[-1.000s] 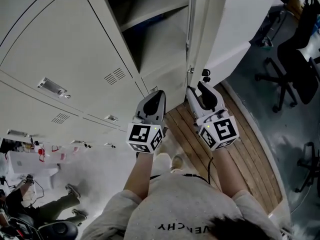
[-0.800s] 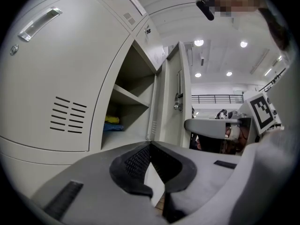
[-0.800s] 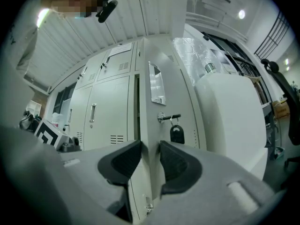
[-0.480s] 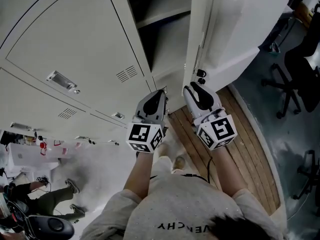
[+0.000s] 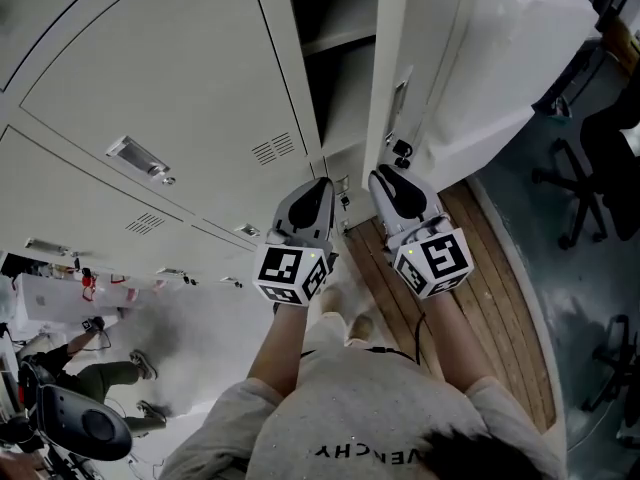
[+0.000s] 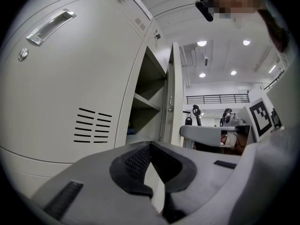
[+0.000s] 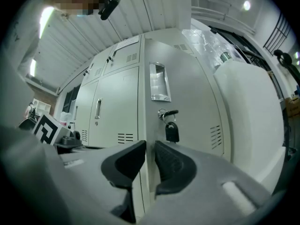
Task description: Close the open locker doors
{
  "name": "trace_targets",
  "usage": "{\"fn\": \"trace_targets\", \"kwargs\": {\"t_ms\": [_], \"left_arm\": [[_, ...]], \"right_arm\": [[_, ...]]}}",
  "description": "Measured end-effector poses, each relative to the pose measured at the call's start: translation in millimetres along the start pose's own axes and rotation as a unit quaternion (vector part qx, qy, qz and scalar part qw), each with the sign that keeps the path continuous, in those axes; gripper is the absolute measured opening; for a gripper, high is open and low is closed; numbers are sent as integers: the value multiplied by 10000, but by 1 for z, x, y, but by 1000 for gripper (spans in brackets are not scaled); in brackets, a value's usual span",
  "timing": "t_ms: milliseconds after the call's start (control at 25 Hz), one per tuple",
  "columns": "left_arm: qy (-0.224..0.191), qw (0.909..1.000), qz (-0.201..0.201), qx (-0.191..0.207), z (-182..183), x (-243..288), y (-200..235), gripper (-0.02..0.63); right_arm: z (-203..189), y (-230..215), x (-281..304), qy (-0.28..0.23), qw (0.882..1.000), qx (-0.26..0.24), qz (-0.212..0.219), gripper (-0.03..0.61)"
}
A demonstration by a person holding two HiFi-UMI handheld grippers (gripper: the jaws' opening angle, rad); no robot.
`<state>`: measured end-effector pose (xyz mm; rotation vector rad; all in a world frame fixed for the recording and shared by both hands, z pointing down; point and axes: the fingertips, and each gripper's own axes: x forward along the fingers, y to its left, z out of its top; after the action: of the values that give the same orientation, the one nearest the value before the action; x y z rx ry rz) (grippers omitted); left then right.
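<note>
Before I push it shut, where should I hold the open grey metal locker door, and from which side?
Grip the grey metal locker door on its free vertical edge, below the black key fob, coming straight at that edge: it is thin, upright and stands free.

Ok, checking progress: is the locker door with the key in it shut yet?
Open. The locker door stands swung out, and the shelf inside shows past its edge.

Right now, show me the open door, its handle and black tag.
open door (image 7: 193, 93): right gripper view, front panel.
handle (image 7: 159, 82): right gripper view, recess centre.
black tag (image 7: 172, 133): right gripper view, its middle.
</note>
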<state>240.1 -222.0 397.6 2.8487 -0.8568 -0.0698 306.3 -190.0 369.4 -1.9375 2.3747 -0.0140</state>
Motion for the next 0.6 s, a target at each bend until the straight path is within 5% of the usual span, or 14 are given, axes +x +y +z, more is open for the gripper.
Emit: {"fn": "trace_targets", "kwargs": {"t_ms": [600], "left_arm": [[-9, 9998, 189, 27, 5, 5, 32, -3]], "right_arm": [[-4, 10, 39, 12, 9996, 46, 293, 61]]}}
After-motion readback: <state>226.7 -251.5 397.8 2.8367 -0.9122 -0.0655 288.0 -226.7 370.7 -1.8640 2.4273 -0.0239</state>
